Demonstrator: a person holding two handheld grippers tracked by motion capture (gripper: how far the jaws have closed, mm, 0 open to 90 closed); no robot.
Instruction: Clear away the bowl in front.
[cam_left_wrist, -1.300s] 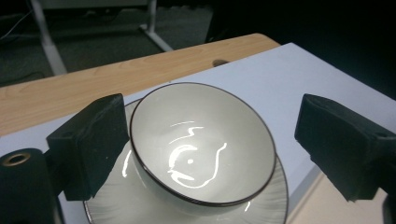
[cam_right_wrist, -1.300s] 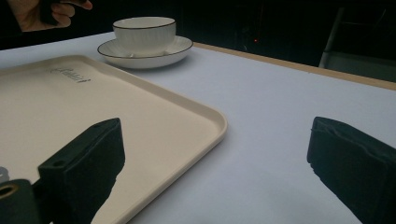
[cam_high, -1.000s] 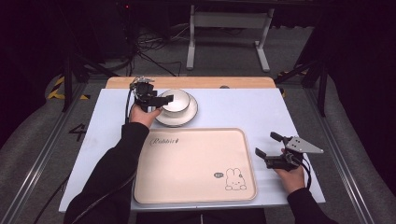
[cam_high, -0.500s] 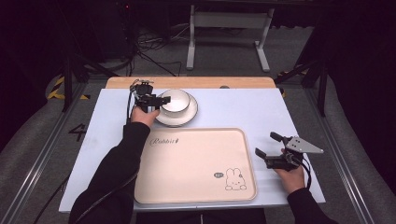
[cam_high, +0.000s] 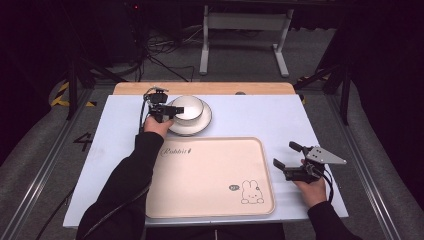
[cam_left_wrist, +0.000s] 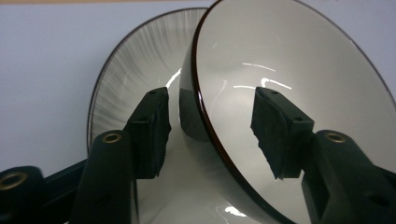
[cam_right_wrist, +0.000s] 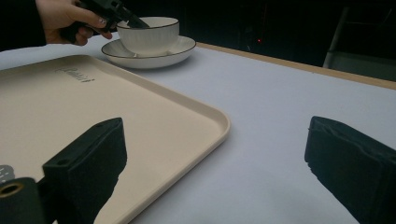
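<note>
Bare table (cam_high: 260, 117) right of bowl (cam_high: 189, 106) on saucer (cam_high: 200, 125), open tray (cam_high: 210, 172) in front, nothing between.

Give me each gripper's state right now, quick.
Left gripper: jaws have just been closing, astride the bowl rim, pads not yet pressing it.
Right gripper: open, holding nothing, beside the tray.

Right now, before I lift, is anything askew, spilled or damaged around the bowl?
Nothing stands out. The bowl sits upright on its saucer, unchipped and empty. The left hand-held gripper straddles the bowl's rim; its jaws have just been closing, with gaps on both sides. The tray lies flat and bare.
</note>
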